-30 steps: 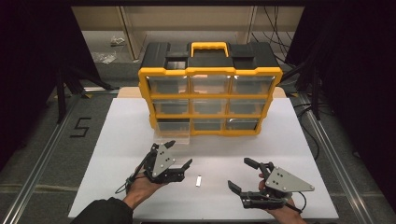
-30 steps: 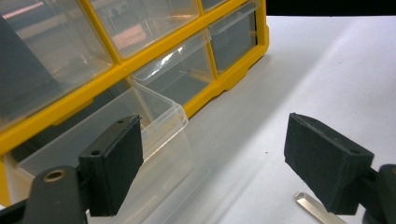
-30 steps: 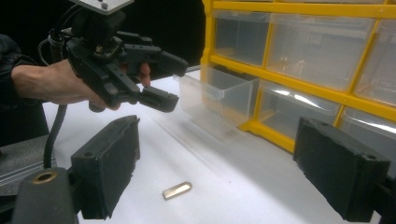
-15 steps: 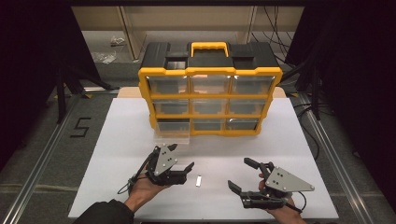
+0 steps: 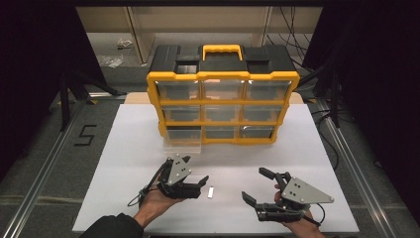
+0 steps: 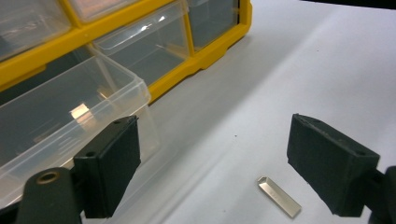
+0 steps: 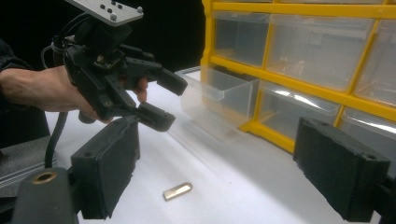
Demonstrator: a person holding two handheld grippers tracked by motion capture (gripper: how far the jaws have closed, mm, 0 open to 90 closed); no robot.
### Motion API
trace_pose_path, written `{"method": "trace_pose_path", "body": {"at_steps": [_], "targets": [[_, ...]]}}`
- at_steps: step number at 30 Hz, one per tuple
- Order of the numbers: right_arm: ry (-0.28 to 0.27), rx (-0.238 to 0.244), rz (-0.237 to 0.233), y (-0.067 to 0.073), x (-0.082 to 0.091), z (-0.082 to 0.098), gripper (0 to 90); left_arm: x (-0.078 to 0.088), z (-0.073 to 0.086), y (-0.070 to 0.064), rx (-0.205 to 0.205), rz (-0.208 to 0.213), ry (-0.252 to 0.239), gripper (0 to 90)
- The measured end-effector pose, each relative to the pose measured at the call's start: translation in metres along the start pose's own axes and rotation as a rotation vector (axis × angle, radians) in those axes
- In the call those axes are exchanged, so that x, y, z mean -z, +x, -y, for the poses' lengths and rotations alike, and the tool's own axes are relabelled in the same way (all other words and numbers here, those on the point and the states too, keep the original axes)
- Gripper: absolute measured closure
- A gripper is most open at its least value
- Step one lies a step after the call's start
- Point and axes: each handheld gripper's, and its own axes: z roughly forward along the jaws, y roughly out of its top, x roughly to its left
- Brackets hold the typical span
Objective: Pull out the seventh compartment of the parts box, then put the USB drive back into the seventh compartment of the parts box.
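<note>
Lying loose on the worktop (image 5: 124,148) just beside the spread left hand-held gripper (image 5: 198,184), the metal strip (image 5: 210,192) remains ungrasped, its pulled-out drawer (image 5: 182,145) waiting; right hand-held gripper (image 5: 257,191) likewise spread.

Metal strip (image 5: 211,192): small, flat, pale brass-coloured, one end angled. Lies loose and flat on the white table (image 5: 129,148), untouched, at 6 o'clock from the pulled-out clear drawer (image 5: 182,144), between the two grippers.
</note>
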Motion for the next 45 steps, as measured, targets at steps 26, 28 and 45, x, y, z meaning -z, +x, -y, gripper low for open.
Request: {"method": "trace_pose_path", "body": {"at_steps": [26, 28, 45], "targets": [[-0.004, -0.002, -0.003, -0.001, 0.001, 0.000, 15.6, -0.014, 0.001, -0.006, 0.012, 0.047, 0.113, 17.5], [-0.004, -0.001, -0.002, -0.001, 0.001, 0.000, 15.6, -0.015, 0.001, -0.007, 0.009, 0.050, 0.118, 17.5], [-0.004, 0.003, -0.003, 0.000, 0.000, 0.000, 15.6, -0.031, 0.003, -0.017, -0.001, 0.075, 0.216, 17.7]]}}
